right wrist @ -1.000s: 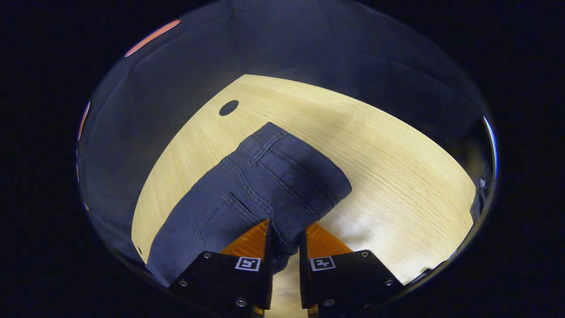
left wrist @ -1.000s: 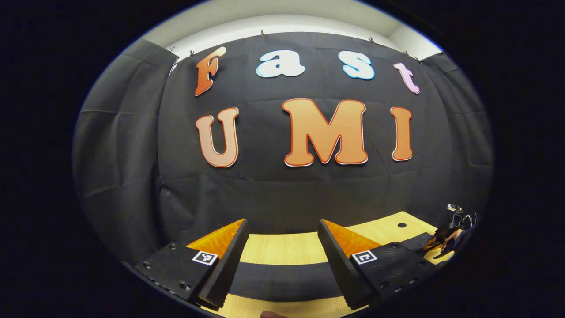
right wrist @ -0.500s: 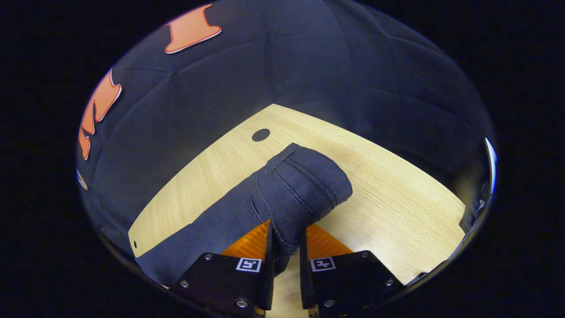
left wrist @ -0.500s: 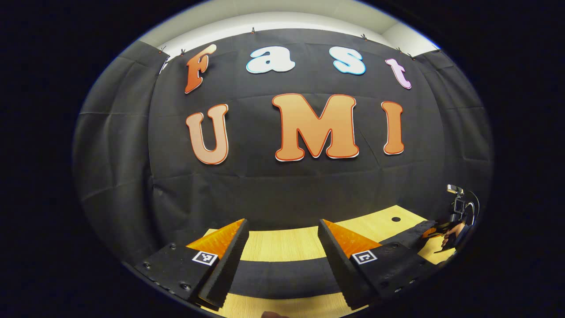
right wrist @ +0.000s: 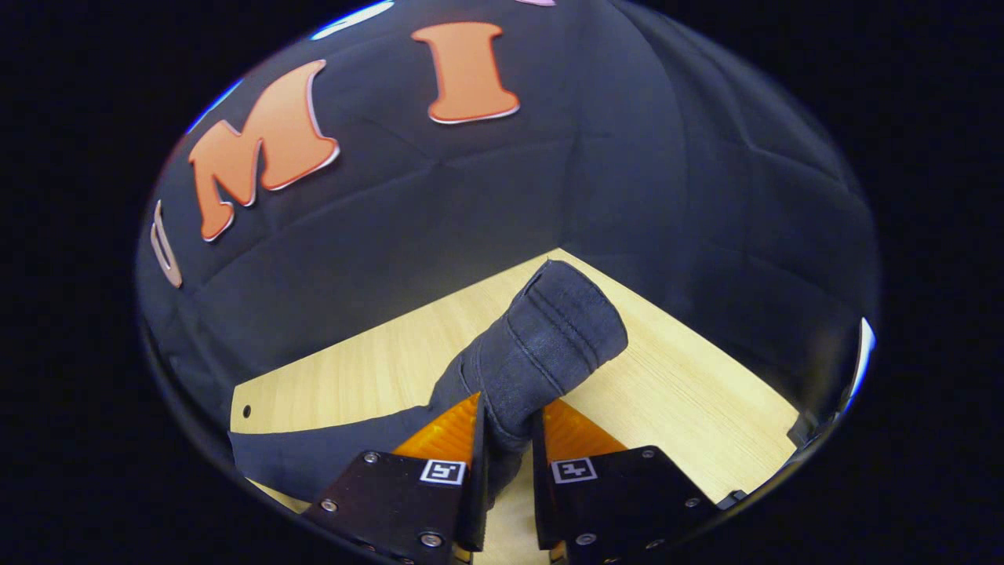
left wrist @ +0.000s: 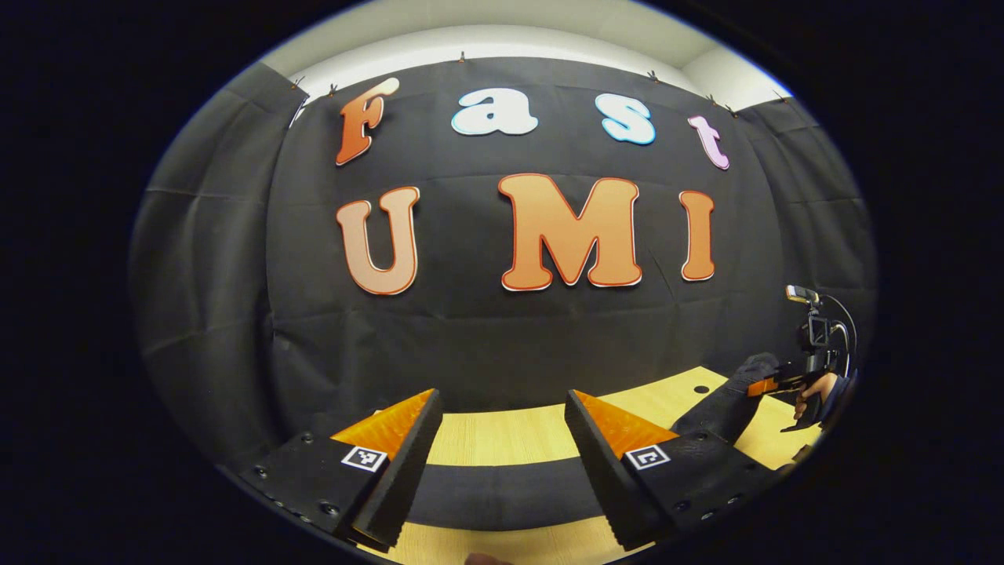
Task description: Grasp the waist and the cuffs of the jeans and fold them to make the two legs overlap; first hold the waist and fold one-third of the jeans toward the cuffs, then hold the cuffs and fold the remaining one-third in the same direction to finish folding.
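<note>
Fingers (left wrist: 404, 439) of the left gripper (left wrist: 502, 451) stand wide apart with nothing between them. They are held above the table (left wrist: 502, 435) and point toward the booth wall. A dark band of the jeans (left wrist: 502, 490) lies flat on the table just below and between them. Judged from this posture, the left gripper is waiting over the leg portion of the garment and is not yet engaged in the fold.

Farther right in the left gripper view, the right gripper (left wrist: 773, 386) is visible, held by a hand (left wrist: 812, 390), with the end of the jeans raised off the table at its tips.

In the right gripper view, the right gripper (right wrist: 506, 439) has its fingers (right wrist: 473, 463) drawn narrow, both pressing on a bunched end of the jeans (right wrist: 541, 353). Stitched seams on the raised portion suggest the waist end, though this cannot be confirmed. That end is lifted above the table (right wrist: 690, 408), while the remainder trails down and to the left, lying on the table surface.

The lifted hold is consistent with carrying this end over the flat portion for the first one-third fold. The fold is not yet laid down.
</note>
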